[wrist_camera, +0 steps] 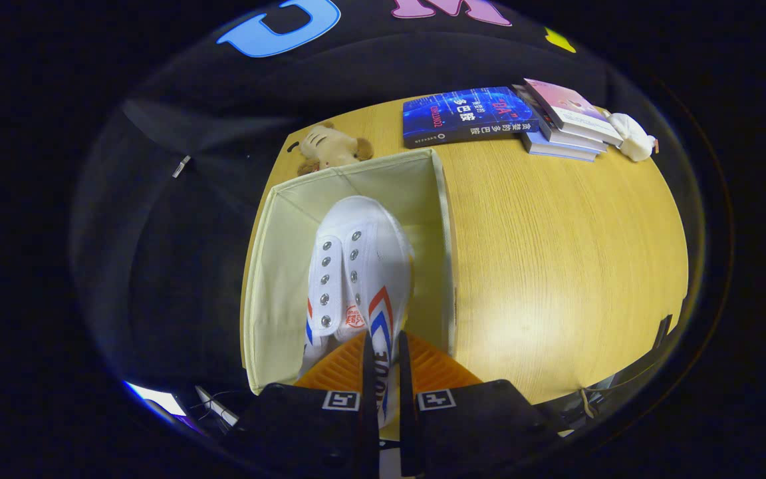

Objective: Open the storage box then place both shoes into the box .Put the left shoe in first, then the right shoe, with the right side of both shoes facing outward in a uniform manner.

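A cream fabric storage box [270, 293] stands open on the wooden table [556, 266], just ahead of the fingers. A white canvas shoe [356, 266] with red and blue stripes and metal eyelets hangs toe-forward over the box's inside. My gripper [386, 372] is shut on the shoe, both fingers pinching its side wall near the heel. The shoe's toe points away from me toward the box's far wall. The box floor under the shoe is hidden, so I cannot tell whether another shoe lies in there.
A brown plush toy [331, 148] lies beyond the box's far left corner. A blue book [466, 114] and a stack of books [566, 120] lie at the table's far side, with a small white plush [632, 136] beside them. Bare wood stretches right of the box.
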### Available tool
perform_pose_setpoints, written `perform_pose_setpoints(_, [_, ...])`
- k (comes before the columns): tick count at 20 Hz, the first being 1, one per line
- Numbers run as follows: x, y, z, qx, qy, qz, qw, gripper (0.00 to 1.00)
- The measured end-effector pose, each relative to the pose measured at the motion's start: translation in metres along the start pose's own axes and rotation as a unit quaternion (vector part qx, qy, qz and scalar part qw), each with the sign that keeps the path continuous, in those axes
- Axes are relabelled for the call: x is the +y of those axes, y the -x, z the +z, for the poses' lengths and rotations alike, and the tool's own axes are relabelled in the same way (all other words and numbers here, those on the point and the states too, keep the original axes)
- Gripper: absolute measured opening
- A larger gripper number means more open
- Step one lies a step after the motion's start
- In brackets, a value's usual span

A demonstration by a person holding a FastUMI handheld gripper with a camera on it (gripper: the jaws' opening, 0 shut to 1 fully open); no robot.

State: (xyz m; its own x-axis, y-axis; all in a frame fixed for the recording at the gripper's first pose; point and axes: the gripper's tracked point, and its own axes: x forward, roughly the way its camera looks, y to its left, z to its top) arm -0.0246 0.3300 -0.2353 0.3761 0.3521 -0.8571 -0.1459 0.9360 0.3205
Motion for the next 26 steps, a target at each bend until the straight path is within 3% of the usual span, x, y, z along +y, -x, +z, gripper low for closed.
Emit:
perform_pose_setpoints(5, [0.019, 0.026, 0.025, -0.049, 0.012, 0.041, 0.998, 0.33])
perform_pose_setpoints(7, [0.023, 0.042, 0.035, -0.068, 0.032, 0.055, 0.996, 0.47])
perform_pose_setpoints(8, [0.022, 0.051, 0.04, -0.077, 0.039, 0.061, 0.994, 0.69])
perform_pose_setpoints(10, [0.012, 0.068, 0.045, -0.096, 0.052, 0.065, 0.992, 0.96])
perform_pose_setpoints(14, [-0.027, 0.106, 0.068, -0.145, 0.084, 0.059, 0.984, 0.99])
perform_pose_setpoints(18, [-0.077, 0.156, 0.109, -0.225, 0.125, 0.038, 0.966, 0.99])
perform_pose_setpoints(21, [-0.108, 0.199, 0.143, -0.301, 0.14, 0.026, 0.943, 0.99])
perform_pose_setpoints(26, [-0.157, 0.276, 0.195, -0.427, 0.156, 0.011, 0.89, 0.99])
